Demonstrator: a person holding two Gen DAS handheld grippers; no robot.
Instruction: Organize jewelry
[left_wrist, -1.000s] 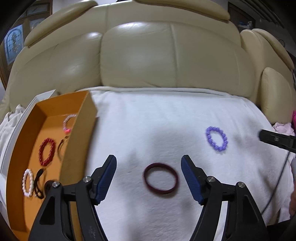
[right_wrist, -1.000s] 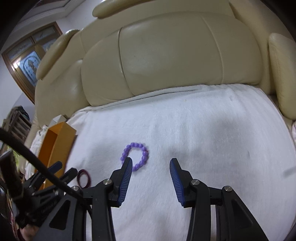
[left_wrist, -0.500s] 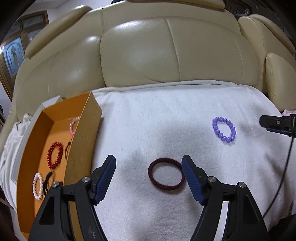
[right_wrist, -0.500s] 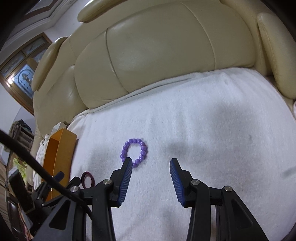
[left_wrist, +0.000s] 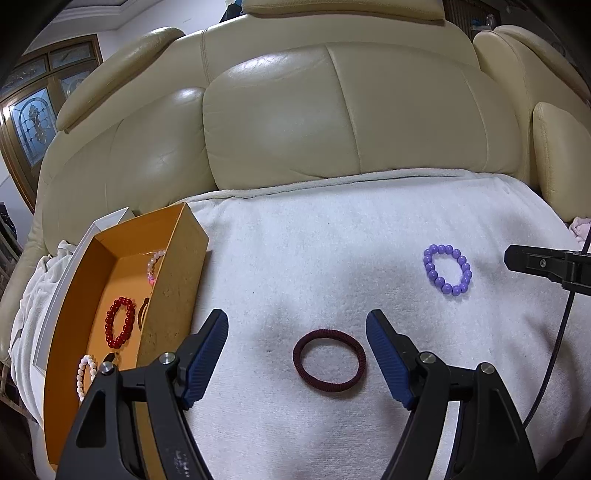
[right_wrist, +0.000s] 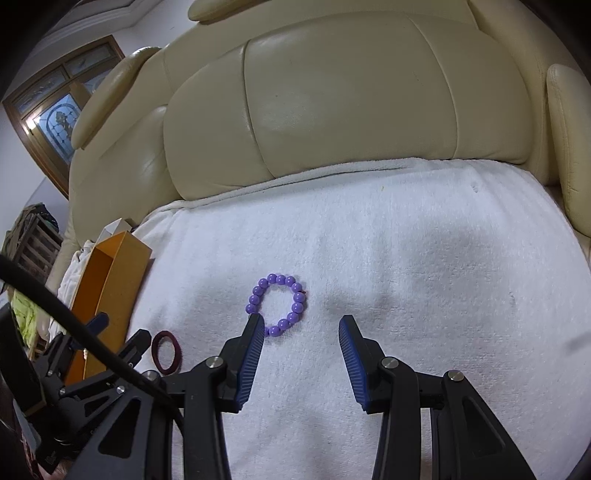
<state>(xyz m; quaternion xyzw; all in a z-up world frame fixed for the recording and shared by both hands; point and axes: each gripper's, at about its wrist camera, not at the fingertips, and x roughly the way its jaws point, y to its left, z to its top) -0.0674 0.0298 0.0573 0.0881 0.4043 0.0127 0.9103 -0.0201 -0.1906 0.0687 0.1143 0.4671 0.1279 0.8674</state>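
A dark maroon hair band (left_wrist: 328, 360) lies on the white towel (left_wrist: 332, 258) between the open fingers of my left gripper (left_wrist: 297, 332); it also shows in the right wrist view (right_wrist: 167, 351). A purple bead bracelet (left_wrist: 447, 269) lies to the right; in the right wrist view the bracelet (right_wrist: 277, 304) sits just ahead of the left finger of my open, empty right gripper (right_wrist: 302, 323). An orange box (left_wrist: 79, 295) on the left holds a red bead bracelet (left_wrist: 120, 326), a white pearl bracelet (left_wrist: 85, 374) and a pink one (left_wrist: 154, 264).
The towel covers the seat of a cream leather sofa (left_wrist: 332, 129). The right gripper's tip (left_wrist: 543, 264) pokes in from the right of the left wrist view. A black cable (right_wrist: 74, 325) crosses the right wrist view. Crumpled white cloth (left_wrist: 33, 288) lies left of the box.
Both cameras have tilted up and drawn back slightly, so more sofa back shows. The maroon band and purple bracelet lie where they were. Both grippers stay open.
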